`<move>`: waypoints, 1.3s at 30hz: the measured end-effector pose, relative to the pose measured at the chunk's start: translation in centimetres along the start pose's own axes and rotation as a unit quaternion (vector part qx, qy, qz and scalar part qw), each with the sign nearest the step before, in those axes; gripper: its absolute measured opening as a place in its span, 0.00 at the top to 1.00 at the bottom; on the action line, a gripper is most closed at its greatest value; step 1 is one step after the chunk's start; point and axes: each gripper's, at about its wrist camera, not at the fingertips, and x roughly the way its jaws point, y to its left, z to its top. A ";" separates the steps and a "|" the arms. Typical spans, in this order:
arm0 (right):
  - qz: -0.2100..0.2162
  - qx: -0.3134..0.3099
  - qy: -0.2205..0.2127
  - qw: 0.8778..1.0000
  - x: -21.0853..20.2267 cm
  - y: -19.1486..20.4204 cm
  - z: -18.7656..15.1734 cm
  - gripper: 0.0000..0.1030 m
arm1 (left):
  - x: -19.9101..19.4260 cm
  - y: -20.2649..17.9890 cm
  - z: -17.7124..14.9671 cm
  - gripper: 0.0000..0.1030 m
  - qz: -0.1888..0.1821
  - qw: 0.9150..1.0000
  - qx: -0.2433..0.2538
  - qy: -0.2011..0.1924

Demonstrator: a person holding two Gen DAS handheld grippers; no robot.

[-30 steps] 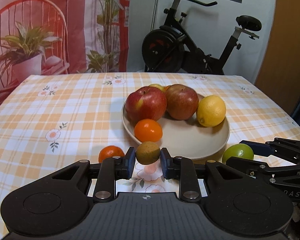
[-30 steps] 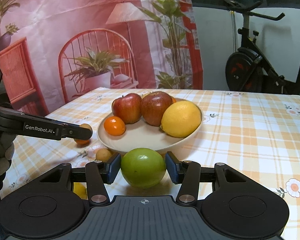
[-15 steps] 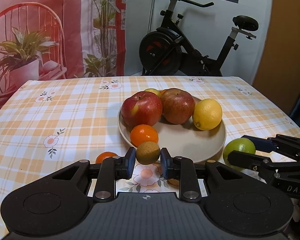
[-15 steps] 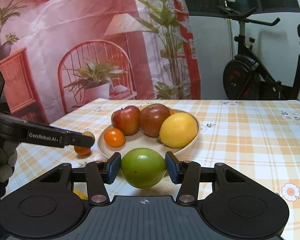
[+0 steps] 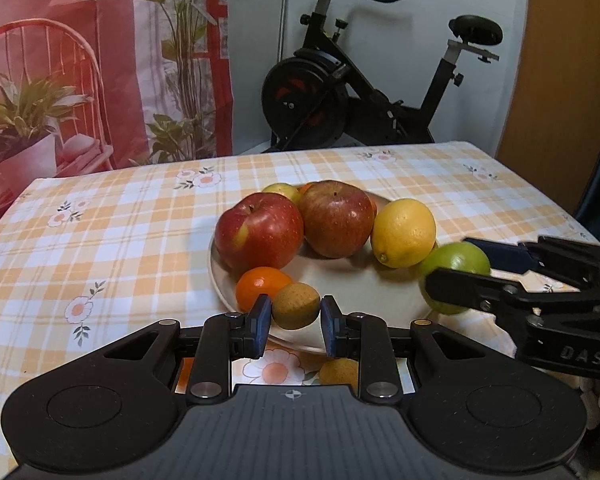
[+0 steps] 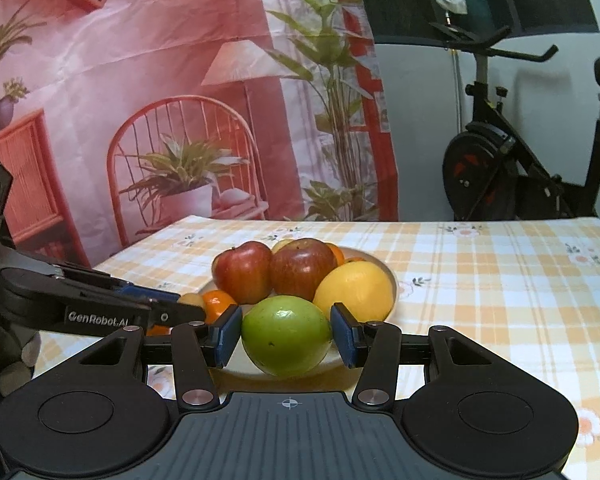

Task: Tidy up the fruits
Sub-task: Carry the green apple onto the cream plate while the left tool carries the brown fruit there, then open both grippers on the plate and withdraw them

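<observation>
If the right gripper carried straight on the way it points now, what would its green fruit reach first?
Probably the lemon on the plate: it sits just beyond the green fruit clamped in the right gripper, slightly right. The depth between them is unclear.

on a checked tablecloth, a round cream plate carries two red apples side by side, a yellow lemon to their right and a small orange mandarin in front.

A glossy, smooth green round fruit is shining beside a dimpled yellow lemon, a matt cream plate, and a smooth orange-checked cloth tablecloth.
</observation>
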 end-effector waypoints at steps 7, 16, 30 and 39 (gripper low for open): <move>-0.010 -0.009 0.011 1.000 2.0 0.0 0.4 0.56 | 0.8 0.1 0.1 0.72 0.008 1.000 0.004 0.011; -0.021 -0.023 0.027 0.999 3.0 0.0 0.0 0.56 | 1.4 -0.2 0.0 0.72 0.005 1.000 0.012 0.021; -0.028 -0.033 0.025 0.999 2.7 0.0 -0.5 0.55 | 1.2 -0.4 0.0 0.72 0.010 1.000 0.012 0.020; -0.028 -0.022 0.018 0.999 2.1 -0.4 -0.6 0.55 | 0.4 0.1 -0.5 0.64 0.015 1.000 -0.009 0.018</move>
